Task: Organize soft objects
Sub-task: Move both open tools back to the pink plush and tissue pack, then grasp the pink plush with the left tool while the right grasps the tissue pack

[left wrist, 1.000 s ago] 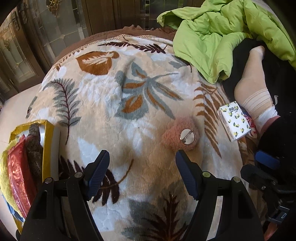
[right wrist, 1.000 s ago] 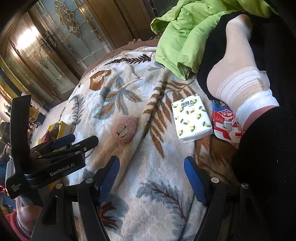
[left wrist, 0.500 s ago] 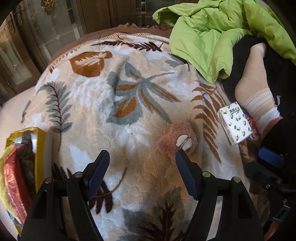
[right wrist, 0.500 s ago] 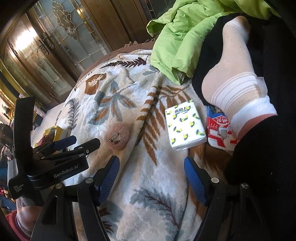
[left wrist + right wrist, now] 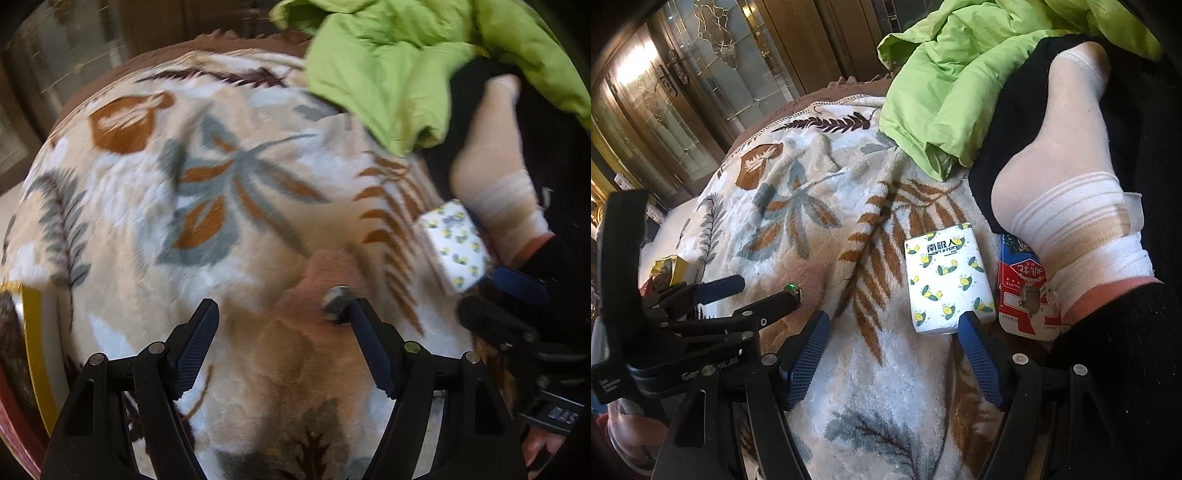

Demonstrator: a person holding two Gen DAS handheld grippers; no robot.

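Both grippers gape empty: left gripper (image 5: 282, 325) low centre, its right finger (image 5: 369, 350) beside a pink fuzzy brooch (image 5: 325, 284) on the leaf-print blanket (image 5: 147, 229). Only the right gripper's (image 5: 892, 347) view shows the lemon-print tissue pack (image 5: 947, 282) sharply, plus a red-and-white packet (image 5: 1023, 295) beneath a socked foot (image 5: 1071, 184).

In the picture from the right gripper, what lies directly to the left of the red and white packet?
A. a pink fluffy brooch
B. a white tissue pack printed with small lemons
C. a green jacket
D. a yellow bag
B: the white tissue pack with lemon print lies flat on the leaf-pattern blanket, right beside the red and white packet that sits under the foot in a white sock.
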